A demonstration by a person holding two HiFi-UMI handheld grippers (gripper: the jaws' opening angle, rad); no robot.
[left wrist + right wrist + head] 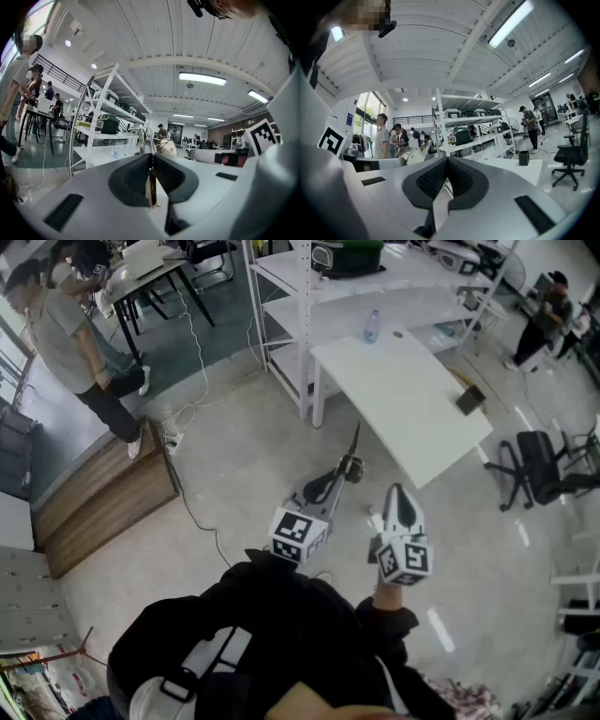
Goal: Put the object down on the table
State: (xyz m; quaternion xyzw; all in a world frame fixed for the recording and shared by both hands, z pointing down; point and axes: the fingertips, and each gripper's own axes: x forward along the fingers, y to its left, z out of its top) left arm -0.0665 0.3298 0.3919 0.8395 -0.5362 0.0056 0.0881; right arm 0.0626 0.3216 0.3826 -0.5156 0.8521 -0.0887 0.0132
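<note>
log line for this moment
left gripper: shut on stick | right gripper: shut, empty | stick: in air, not on table | placed: no

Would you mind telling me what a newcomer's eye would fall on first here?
The left gripper stands out, clamped on a thin long object that points toward the white table. Beside it the right gripper is shut and empty; white shelving stands behind the table.
</note>
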